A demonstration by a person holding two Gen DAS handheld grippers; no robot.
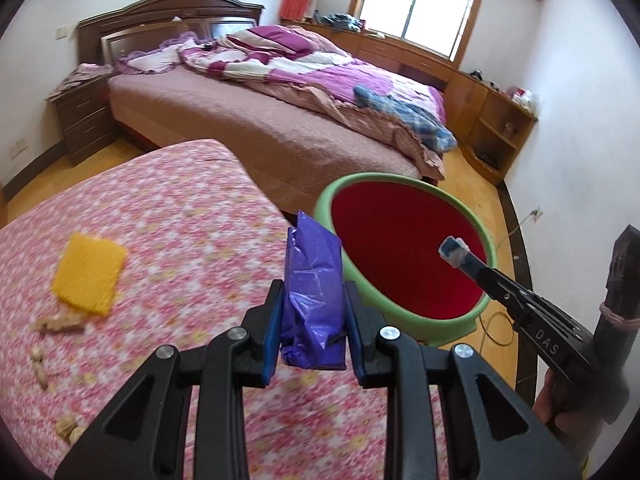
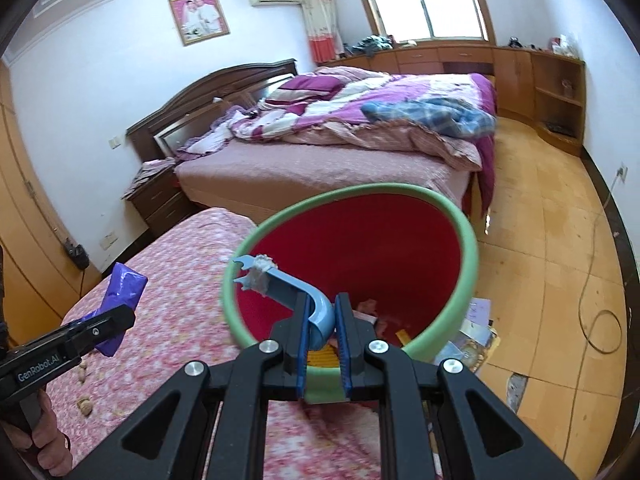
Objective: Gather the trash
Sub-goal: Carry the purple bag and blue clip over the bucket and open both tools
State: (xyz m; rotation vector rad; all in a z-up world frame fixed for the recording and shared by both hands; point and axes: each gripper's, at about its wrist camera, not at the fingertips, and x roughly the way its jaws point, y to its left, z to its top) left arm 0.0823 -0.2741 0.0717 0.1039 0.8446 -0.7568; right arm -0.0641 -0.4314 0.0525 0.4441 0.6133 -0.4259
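Risk 1: the crumpled purple plastic bag (image 1: 314, 296) is light and slack. It is held only by its lower part between the left gripper (image 1: 314, 322) fingers, and its upper part stands free above them. If released before it is over the opening of the green-rimmed bin with red liner (image 1: 404, 248), it is likely to drift or land on the pink floral-covered worktop (image 1: 168, 232).

Risk 2: the light blue curved plastic hook (image 2: 288, 292) is clamped at its bend by the right gripper (image 2: 322, 334). Its long forked end, which carries pale residue, projects forward over the bin mouth. A release made while this end crosses the near rim may tip it outside onto the floor.

Risk 3: both grippers converge on the same opening; collision is possible.

Pose: the left gripper is level and pointed forward over the worktop edge, just beside the bin rim, fingers closed on the bag. The right gripper points down into the bin, fingers closed on the hook.

Remaining trash: a yellow textured square (image 1: 90, 274) and scattered nut shells (image 1: 60, 324) lie on the worktop, well apart from the bin.
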